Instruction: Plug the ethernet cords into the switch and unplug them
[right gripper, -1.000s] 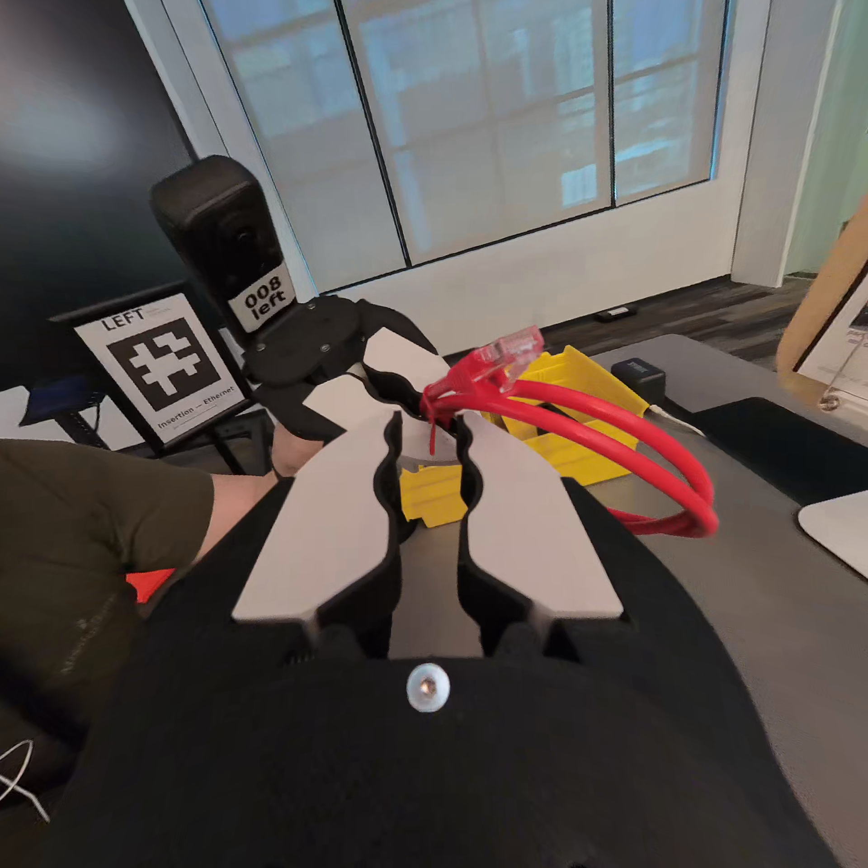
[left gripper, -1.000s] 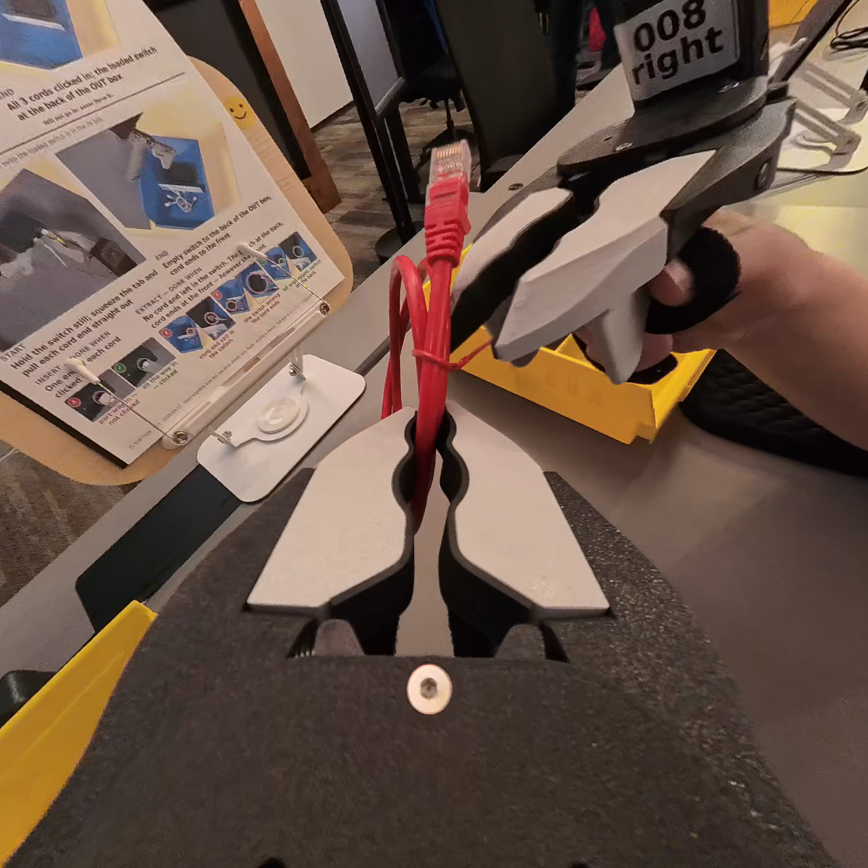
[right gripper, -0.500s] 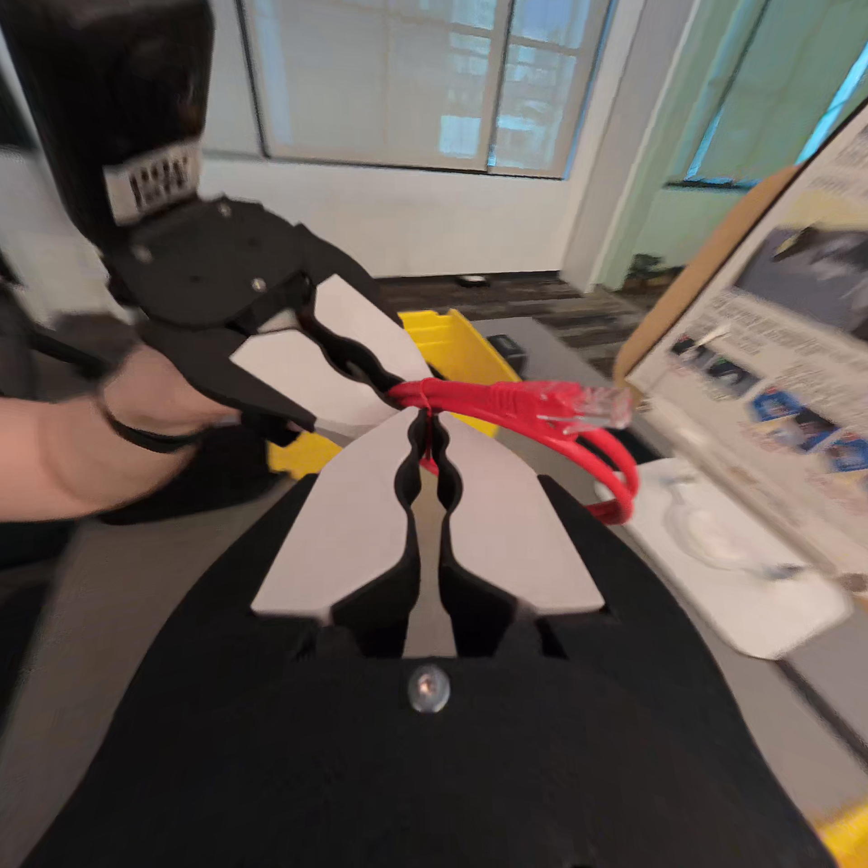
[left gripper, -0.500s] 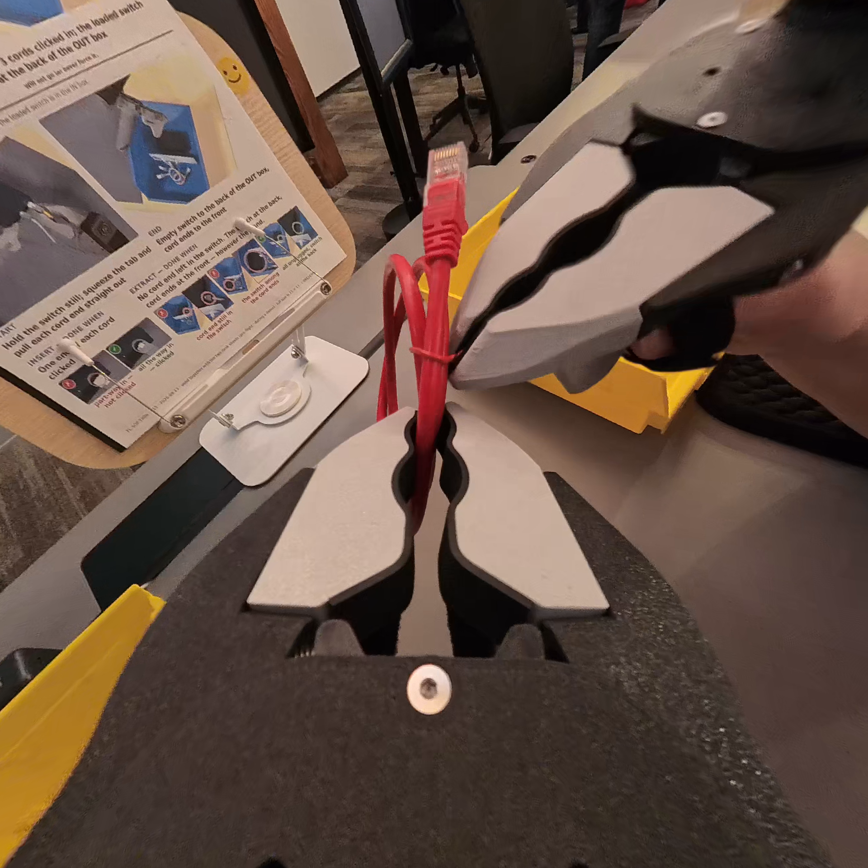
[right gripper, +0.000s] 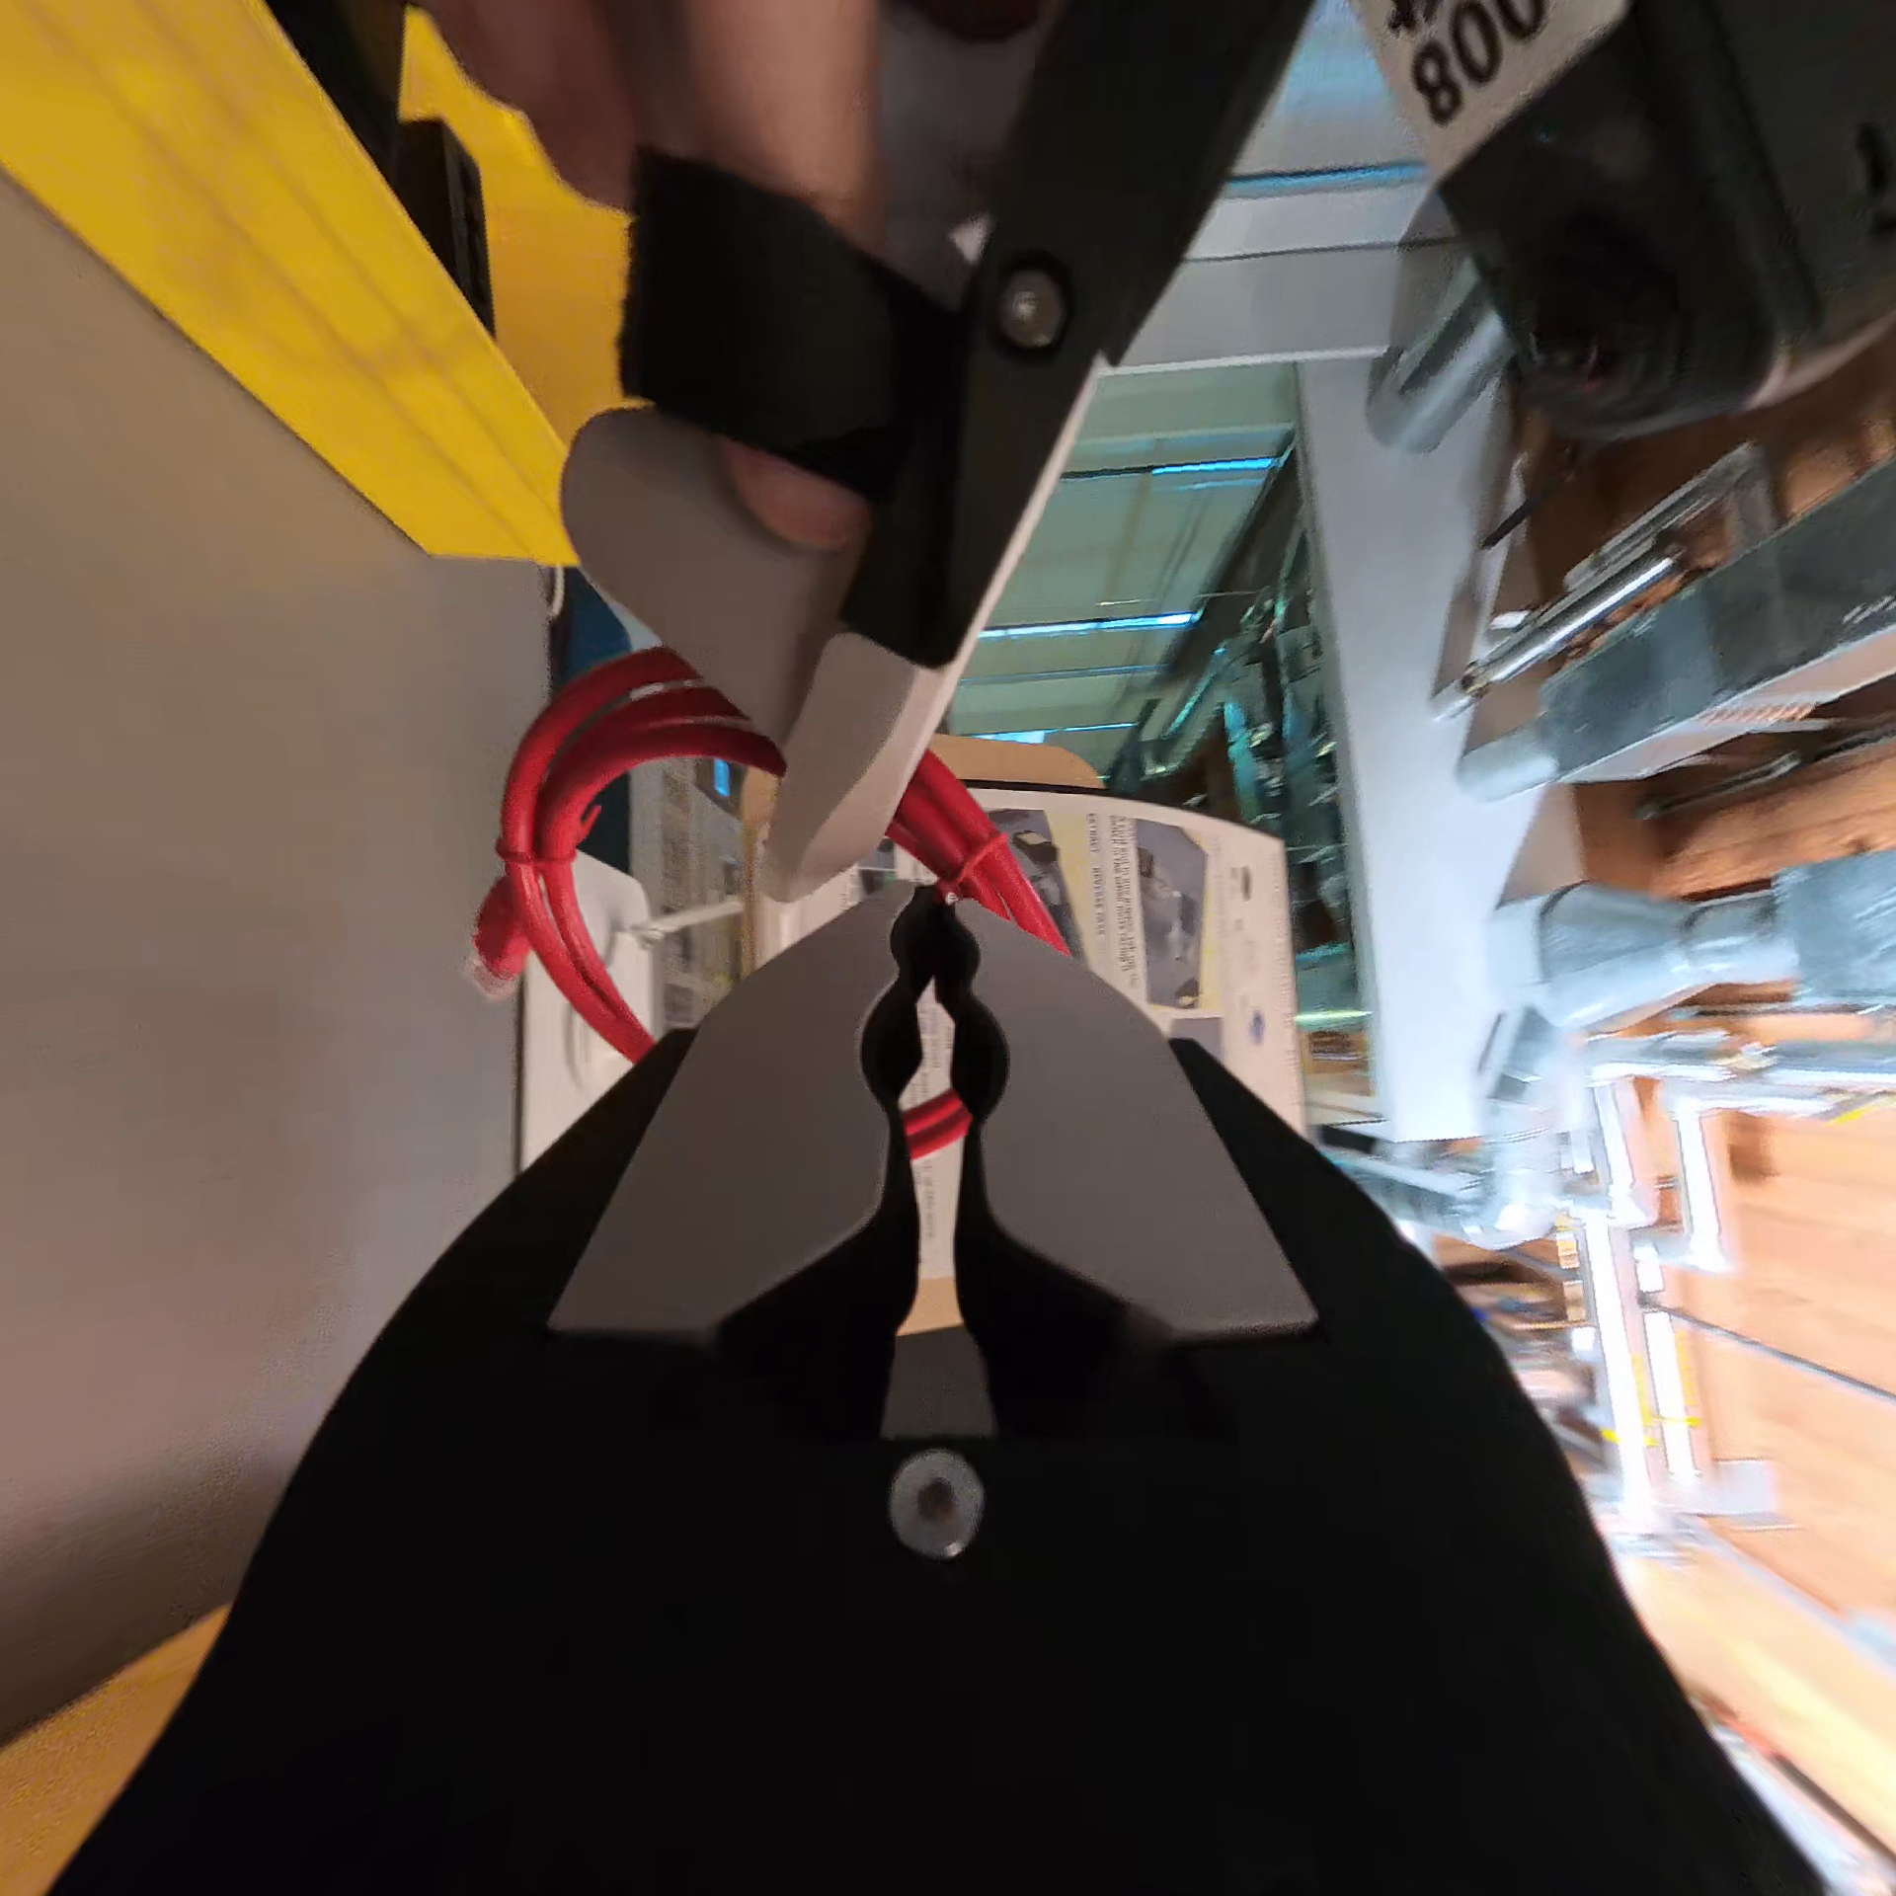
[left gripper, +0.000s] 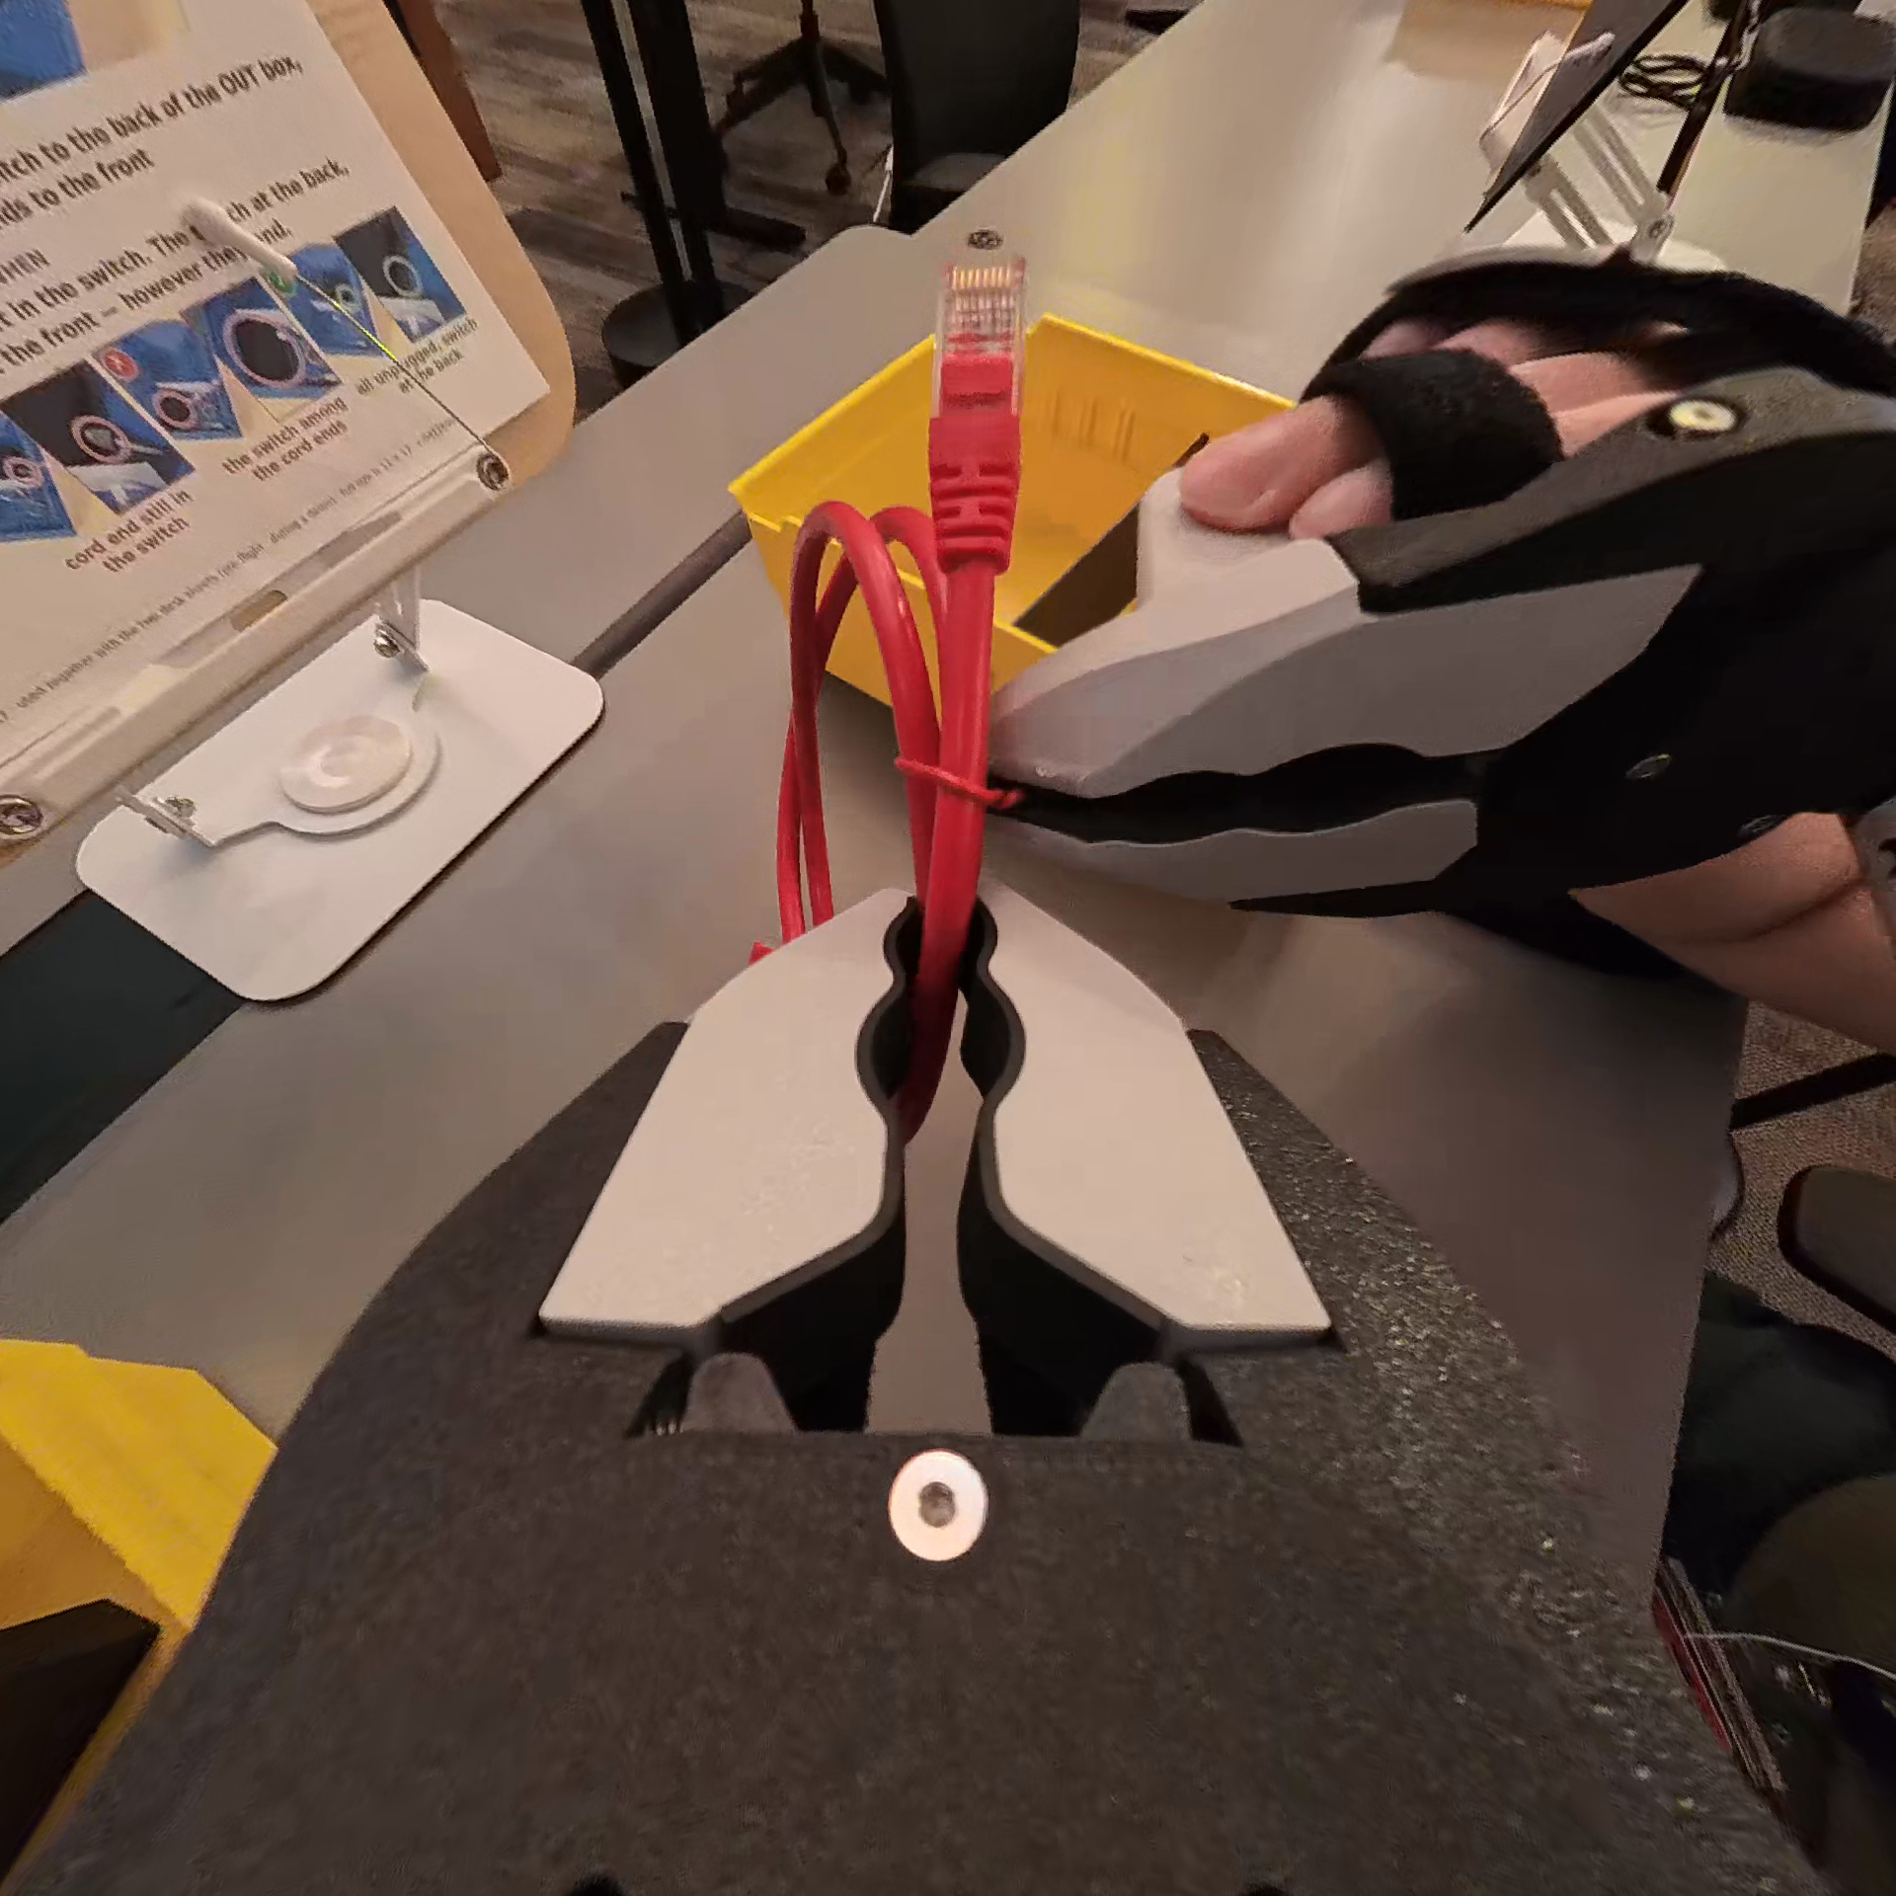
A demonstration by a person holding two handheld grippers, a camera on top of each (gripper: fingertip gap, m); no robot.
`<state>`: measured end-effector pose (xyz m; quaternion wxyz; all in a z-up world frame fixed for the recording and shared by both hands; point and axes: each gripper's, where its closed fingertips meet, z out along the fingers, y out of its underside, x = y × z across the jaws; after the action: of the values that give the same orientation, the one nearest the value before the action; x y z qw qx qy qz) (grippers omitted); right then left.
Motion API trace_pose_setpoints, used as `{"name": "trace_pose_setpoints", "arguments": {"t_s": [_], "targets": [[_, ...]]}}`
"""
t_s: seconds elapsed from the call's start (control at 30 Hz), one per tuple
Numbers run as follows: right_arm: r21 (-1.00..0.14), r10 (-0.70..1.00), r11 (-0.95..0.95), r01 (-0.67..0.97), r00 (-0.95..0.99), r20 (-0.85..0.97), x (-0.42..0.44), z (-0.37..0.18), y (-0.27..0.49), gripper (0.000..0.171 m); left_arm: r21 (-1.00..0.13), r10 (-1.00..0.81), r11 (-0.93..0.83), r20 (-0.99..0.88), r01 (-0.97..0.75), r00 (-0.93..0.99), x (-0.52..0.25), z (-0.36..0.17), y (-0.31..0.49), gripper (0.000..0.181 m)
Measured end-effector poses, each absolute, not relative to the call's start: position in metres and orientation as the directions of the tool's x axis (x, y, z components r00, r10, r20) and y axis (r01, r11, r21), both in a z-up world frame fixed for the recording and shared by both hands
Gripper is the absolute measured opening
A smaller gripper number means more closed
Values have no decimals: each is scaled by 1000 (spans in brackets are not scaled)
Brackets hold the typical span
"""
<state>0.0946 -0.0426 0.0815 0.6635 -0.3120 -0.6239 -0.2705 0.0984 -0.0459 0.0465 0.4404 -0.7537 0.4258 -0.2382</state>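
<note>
A coiled red ethernet cord (left gripper: pixel 959 657) stands upright in my left gripper (left gripper: pixel 939 913), which is shut on its lower strands. Its clear plug (left gripper: pixel 980 308) points up. A thin red twist tie (left gripper: pixel 939 785) binds the coil. My right gripper (left gripper: pixel 1011 795) comes in from the right, rolled on its side, with its tips shut on the tie's end. In the right wrist view, my right gripper (right gripper: pixel 936 903) is closed at the tie, the coil (right gripper: pixel 549 821) loops to the left with the second plug (right gripper: pixel 492 944), and a left finger (right gripper: pixel 831 759) crosses above. No switch shows.
A yellow bin (left gripper: pixel 872 462) stands behind the cord on the grey table (left gripper: pixel 410 1077). An instruction sheet (left gripper: pixel 205 339) on a white stand (left gripper: pixel 339 780) is at the left. Another yellow bin (left gripper: pixel 92 1457) is at the lower left. A person's hand (left gripper: pixel 1262 482) holds the right gripper. My two grippers' fingertips are within a few centimetres of each other.
My right gripper closed in on the cord, shut at the twist tie and rolled onto its side, so its view has turned. My left gripper kept hold of the cord.
</note>
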Motion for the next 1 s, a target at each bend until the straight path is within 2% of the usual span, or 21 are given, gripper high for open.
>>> {"name": "trace_pose_setpoints", "arguments": {"t_s": [0.1, 0.17, 0.27, 0.4, 0.5, 0.6, 0.77, 0.87, 0.97, 1.0], "targets": [[40, -96, 652, 758, 31, 995, 96, 82, -40, 1, -870, -844, -249, -21, -426, 535, 97, 47, -43, 6], [13, -103, 665, 747, 75, 992, 93, 84, -39, 1, -872, -836, -234, -45, -430, 547, 94, 49, -40, 5], [-243, 143, 706, 665, 203, 969, 92, 82, -38, 2, -872, -831, -215, -74, -440, 552, 93, 50, -40, 5], [-620, 537, 629, 469, 315, 783, 96, 90, -44, 5, -891, -815, -175, -108, -419, 570, 90, 61, -38, 5], [-840, 781, 458, 290, 320, 536, 95, 97, -51, 18, -899, -800, -148, -136, -412, 584, 85, 68, -38, 5], [-966, 922, 188, 178, 306, 236, 94, 97, -48, 24, -906, -798, -129, -146, -402, 585, 86, 73, -39, 5], [-979, 962, -203, 17, 189, -196, 85, 96, -51, 23, -894, -763, -76, -232, -441, 603, 87, 73, -37, 5], [-956, 939, -293, -22, 183, -292, 85, 94, -46, 18, -884, -751, -62, -265, -464, 605, 89, 71, -38, 5], [-939, 930, -343, -22, 130, -342, 84, 94, -52, 3, -876, -750, -60, -277, -479, 600, 91, 68, -37, 5], [-936, 929, -352, -11, 120, -350, 84, 93, -53, 3, -875, -754, -61, -275, -480, 597, 91, 67, -38, 5]]}}
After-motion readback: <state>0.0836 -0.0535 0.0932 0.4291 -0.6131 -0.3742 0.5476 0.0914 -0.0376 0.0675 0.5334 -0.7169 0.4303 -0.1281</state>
